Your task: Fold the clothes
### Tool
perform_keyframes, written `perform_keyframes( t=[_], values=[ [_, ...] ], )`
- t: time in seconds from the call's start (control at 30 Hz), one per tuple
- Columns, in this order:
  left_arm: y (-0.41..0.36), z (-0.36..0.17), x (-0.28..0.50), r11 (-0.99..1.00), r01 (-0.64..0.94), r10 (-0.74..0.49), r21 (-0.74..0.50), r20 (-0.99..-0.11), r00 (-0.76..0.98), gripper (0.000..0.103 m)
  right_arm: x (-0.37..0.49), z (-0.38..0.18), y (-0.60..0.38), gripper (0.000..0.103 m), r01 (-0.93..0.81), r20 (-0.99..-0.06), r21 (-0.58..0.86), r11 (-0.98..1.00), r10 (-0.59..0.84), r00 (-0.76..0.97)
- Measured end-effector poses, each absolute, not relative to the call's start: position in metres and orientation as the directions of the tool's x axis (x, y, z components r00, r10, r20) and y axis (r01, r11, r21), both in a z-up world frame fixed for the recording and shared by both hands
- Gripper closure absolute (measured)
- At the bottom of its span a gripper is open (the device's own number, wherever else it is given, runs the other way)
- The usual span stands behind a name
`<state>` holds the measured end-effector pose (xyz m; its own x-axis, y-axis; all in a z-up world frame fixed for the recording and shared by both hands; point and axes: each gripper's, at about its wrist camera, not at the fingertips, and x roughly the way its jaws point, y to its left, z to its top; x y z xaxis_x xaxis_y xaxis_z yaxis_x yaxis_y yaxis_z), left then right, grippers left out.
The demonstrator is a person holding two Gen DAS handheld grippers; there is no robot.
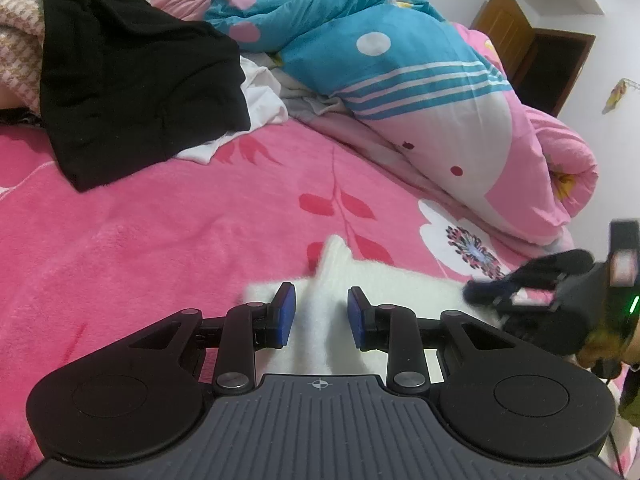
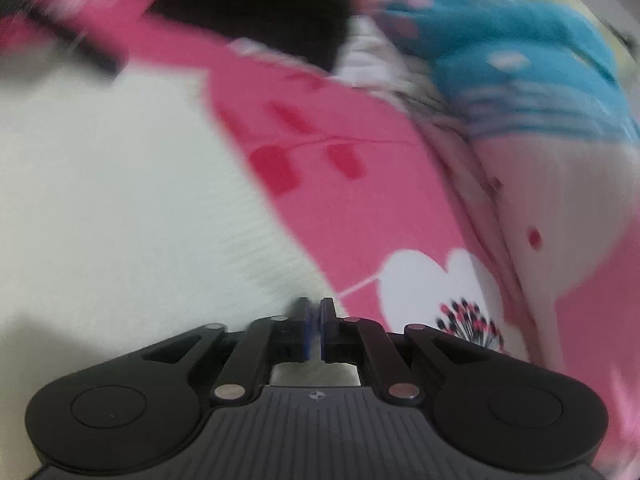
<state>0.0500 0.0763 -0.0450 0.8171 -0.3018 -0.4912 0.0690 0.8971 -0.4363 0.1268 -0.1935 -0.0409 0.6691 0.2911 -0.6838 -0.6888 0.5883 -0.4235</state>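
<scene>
White garment [image 1: 384,280] flat on bed [image 1: 160,240]. Left claw [image 1: 321,312] parted, ridge of cloth between pads, unpinched. Right claw [image 2: 315,328] nearly closed at garment edge — grip unclear. Risk: thin pinch slips, fold skews.

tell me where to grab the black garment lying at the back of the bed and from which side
Take the black garment by its lower near corner, where the folded edge sits raised on the pink floral blanket. Come in low from the front, along the blanket. That corner juts out free, while the garment's right edge overlaps a crumpled white cloth that could get caught too.
</scene>
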Motion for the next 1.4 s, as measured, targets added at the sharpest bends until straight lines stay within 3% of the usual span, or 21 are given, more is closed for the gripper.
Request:
perform_keyframes(
  t=[0.13,0.33,0.47,0.7,0.83,1.0,1.13,1.4],
  values=[
    [0.077,-0.045,0.050,0.898,0.069,-0.301,-0.435,-0.491,0.817,0.075,0.149,0.001,-0.252,0.089,-0.493,-0.613,-0.252,0.833,0.256,0.747],
    [0.077,-0.045,0.050,0.897,0.069,-0.302,-0.437,-0.491,0.817,0.075,0.136,0.030,-0.321,0.087,-0.372,-0.578,-0.142,0.917,0.228,0.783],
    [0.079,-0.046,0.050,0.891,0.070,-0.310,-0.449,-0.489,0.816,0.075,0.127,0.018,-0.344,0.059,-0.334,-0.623,-0.040,0.942,0.238,0.745],
    [0.086,-0.044,0.057,0.848,0.087,-0.376,-0.523,-0.476,0.795,0.065,0.151,-0.015,-0.404,0.053,-0.097,-0.698,0.252,0.963,0.251,0.671],
    [0.084,-0.042,0.070,0.840,0.090,-0.404,-0.535,-0.505,0.763,0.063,0.160,-0.035,-0.426,0.053,-0.048,-0.709,0.416,0.908,0.357,0.608],
    [0.080,-0.041,0.087,0.845,0.068,-0.407,-0.530,-0.556,0.725,0.063,0.155,-0.043,-0.434,0.058,-0.072,-0.657,0.514,0.855,0.447,0.607],
    [0.076,-0.039,0.105,0.856,0.047,-0.396,-0.515,-0.593,0.701,0.064,0.155,-0.041,-0.432,0.075,-0.096,-0.639,0.527,0.845,0.468,0.611],
    [0.074,-0.041,0.133,0.870,0.009,-0.382,-0.493,-0.662,0.645,0.064,0.151,-0.036,-0.427,0.081,-0.140,-0.616,0.504,0.853,0.467,0.634]
  ],
)
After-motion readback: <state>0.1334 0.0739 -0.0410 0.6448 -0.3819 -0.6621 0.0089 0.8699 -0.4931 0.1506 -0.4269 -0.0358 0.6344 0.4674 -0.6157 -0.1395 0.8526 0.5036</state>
